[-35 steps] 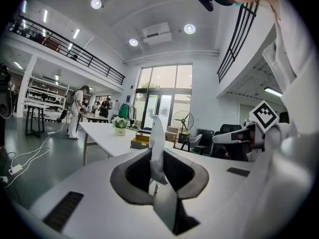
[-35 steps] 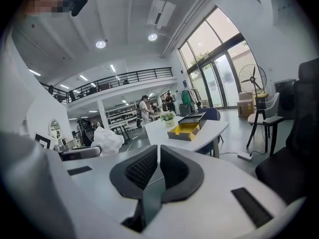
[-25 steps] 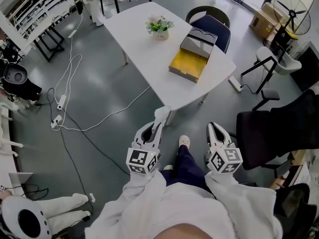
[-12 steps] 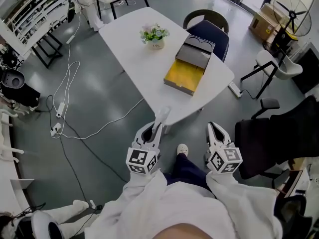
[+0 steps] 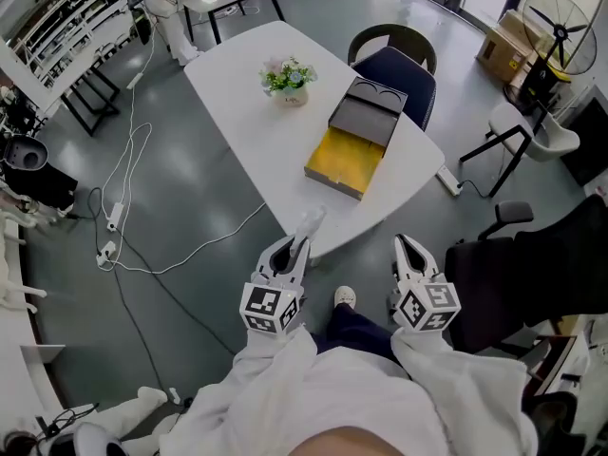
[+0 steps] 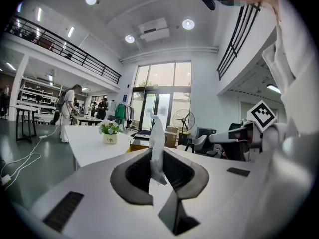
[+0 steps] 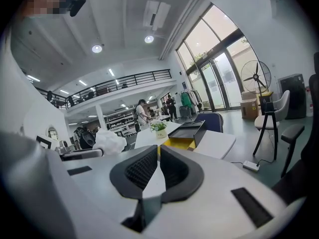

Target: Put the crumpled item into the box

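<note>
The left gripper (image 5: 302,242) grips the crumpled white item (image 5: 309,220) by the table's (image 5: 237,74) near edge; the open yellow box (image 5: 344,155) lies farther along. In the left gripper view the item stands upright between the jaws. In the right gripper view, the right gripper (image 7: 158,152) is closed and empty.

Finishes: mostly matt plastic, paper and card.
Crumpled item (image 6: 157,143) white, wrinkled, paper-like; box (image 5: 347,150) matt card, yellow lining, grey lid; table (image 5: 247,93) smooth white; floor (image 5: 180,198) grey, slightly glossy; left gripper (image 5: 299,243) matt white plastic, jaw faces black, ribbed.
</note>
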`<state>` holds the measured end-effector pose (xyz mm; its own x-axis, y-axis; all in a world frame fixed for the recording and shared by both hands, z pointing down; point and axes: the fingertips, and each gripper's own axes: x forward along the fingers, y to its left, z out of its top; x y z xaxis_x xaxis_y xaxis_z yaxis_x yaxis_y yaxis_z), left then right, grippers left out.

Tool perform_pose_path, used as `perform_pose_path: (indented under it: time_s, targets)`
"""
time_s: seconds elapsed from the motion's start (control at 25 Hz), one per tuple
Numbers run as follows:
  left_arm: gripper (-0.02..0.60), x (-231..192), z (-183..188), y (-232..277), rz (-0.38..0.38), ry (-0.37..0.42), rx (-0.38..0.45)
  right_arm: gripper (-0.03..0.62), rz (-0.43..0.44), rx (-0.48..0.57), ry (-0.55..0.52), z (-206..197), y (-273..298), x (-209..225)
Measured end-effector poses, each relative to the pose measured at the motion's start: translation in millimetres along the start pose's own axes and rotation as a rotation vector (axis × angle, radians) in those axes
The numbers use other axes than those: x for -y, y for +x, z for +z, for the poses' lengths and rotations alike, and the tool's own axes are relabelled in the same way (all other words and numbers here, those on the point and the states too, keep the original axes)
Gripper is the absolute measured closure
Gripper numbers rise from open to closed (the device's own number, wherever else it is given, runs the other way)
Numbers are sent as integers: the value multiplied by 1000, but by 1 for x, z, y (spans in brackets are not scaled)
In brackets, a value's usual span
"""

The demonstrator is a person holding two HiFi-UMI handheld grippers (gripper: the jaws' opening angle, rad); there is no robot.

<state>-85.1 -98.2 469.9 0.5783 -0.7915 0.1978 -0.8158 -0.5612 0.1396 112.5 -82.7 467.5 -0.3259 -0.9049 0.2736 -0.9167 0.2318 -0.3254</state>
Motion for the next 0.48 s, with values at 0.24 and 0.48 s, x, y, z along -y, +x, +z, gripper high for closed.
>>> perform_pose_path:
  time_s: [0.24, 0.48]
  targets:
    - [523, -4, 3, 31, 6, -2, -8, 553, 0, -6, 11, 9, 19, 24]
    - [523, -5, 5, 69, 7, 0, 0, 553, 1, -5, 14, 14, 37, 51]
